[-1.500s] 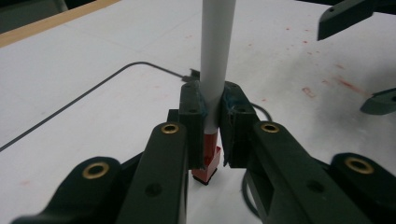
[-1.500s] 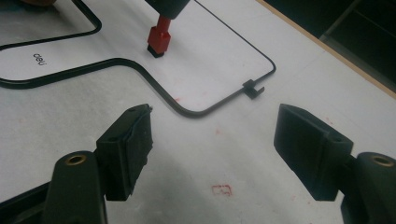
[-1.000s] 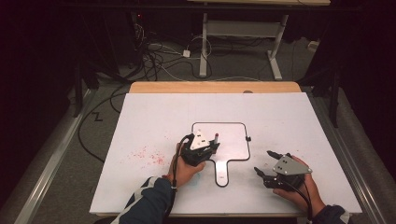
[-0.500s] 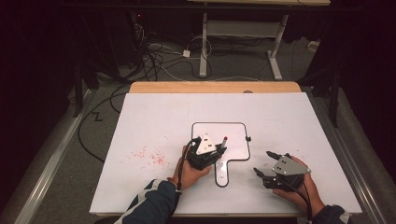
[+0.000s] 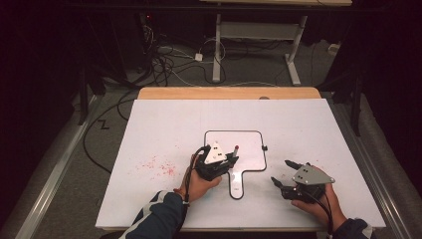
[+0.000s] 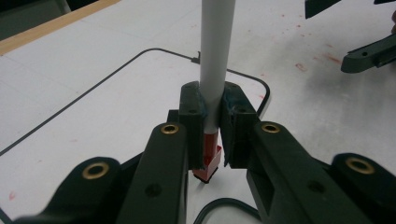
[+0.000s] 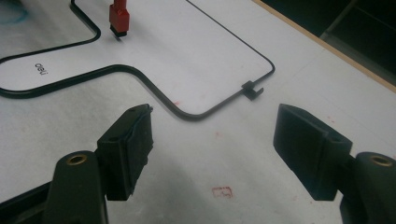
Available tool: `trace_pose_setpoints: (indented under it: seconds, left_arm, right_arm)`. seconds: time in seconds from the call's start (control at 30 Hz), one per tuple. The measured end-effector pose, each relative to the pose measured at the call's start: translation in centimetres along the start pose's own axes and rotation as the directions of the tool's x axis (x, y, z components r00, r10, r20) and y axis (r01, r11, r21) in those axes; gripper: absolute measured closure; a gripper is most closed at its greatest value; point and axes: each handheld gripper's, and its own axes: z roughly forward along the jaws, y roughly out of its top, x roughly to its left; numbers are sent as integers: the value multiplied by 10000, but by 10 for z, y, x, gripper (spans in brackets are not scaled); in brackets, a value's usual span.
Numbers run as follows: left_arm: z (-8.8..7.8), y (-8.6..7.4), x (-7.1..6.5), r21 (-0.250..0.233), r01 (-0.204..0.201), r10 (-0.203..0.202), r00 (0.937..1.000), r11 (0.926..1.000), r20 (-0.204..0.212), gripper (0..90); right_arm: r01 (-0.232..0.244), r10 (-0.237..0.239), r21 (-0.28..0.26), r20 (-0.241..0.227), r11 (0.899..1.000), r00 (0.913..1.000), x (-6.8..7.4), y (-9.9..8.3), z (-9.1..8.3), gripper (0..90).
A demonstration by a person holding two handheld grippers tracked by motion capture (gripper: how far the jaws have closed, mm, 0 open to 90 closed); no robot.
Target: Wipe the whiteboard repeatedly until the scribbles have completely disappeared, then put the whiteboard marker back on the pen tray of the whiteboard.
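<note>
White-barrelled marker with a red end (image 6: 214,70): clamped between the two black pads of the left gripper (image 6: 212,126), jaws closed tight on the barrel. The red end (image 6: 208,164) pokes out below the pads, toward the gripper body, and the white barrel runs up and away past the jaw tips. In the high view the marker (image 5: 234,152) stands up out of the left gripper (image 5: 225,162), just off vertical.

Directly under the left gripper lies a small white paddle-shaped whiteboard with a thin black rim and a short handle (image 5: 259,149). The marker sits over its lower left part, near where the handle (image 5: 236,185) begins. Whether the marker touches the board surface cannot be told.

Right gripper (image 7: 215,144): jaws spread wide, nothing between the pads, resting low on the white tabletop (image 5: 164,124) well to the right of the whiteboard handle. Ahead of its jaws the whiteboard's rounded corner and a small black clip on the rim (image 7: 252,89) are visible.

Faint red specks on the tabletop (image 5: 157,167), left of the left gripper.
</note>
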Motion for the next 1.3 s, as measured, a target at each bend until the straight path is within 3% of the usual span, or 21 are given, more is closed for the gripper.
trace_pose_setpoints:
  seconds: [0.3, 0.43, 1.0, 1.3]
  left_arm:
    - [-2, 4, -6, -36, -196, 197, 9997, 9998, 172, 786]
    - [-1, 4, -7, -42, -187, 189, 9993, 9998, 329, 786]
    - [-1, 7, -19, -4, -387, 387, 9986, 9993, 355, 786]
    - [1, 10, -25, -87, -459, 462, 9979, 9989, 455, 786]
  right_arm:
    - [-523, 513, -450, -217, 9976, 9984, -6, 5, -6, 315]
    - [-732, 654, -843, -916, 9937, 9936, -9, 11, -11, 361]
    - [-735, 597, -1097, -1238, 9912, 9905, -4, 25, -7, 386]
    - [-1323, 943, -1679, -2174, 9769, 9715, 5, 51, -6, 424]
